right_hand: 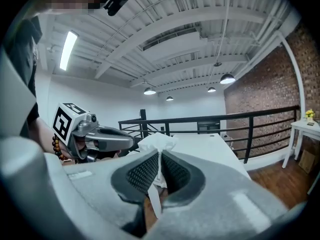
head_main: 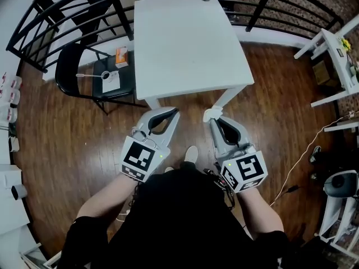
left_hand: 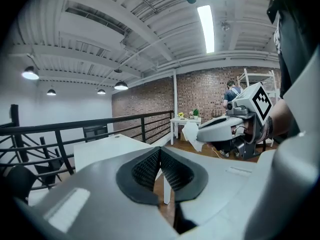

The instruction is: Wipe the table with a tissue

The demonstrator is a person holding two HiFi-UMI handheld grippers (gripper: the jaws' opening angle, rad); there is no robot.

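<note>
A white table (head_main: 188, 43) stands ahead of me, its top bare. My right gripper (head_main: 212, 118) is shut on a white tissue (head_main: 211, 114), held just off the table's near right corner; in the right gripper view the tissue (right_hand: 157, 144) sticks up crumpled between the jaws, a strip hanging below. My left gripper (head_main: 175, 111) is shut with nothing between its jaws (left_hand: 160, 151), just short of the table's near edge. The left gripper view shows the right gripper (left_hand: 196, 133) and its tissue (left_hand: 191, 134); the right gripper view shows the left gripper (right_hand: 135, 140).
A black chair (head_main: 92, 77) with small items on its seat stands left of the table. A black railing (head_main: 67, 21) curves behind table and chair. White shelving (head_main: 336, 66) stands at right, a cable (head_main: 303, 156) runs over the wooden floor.
</note>
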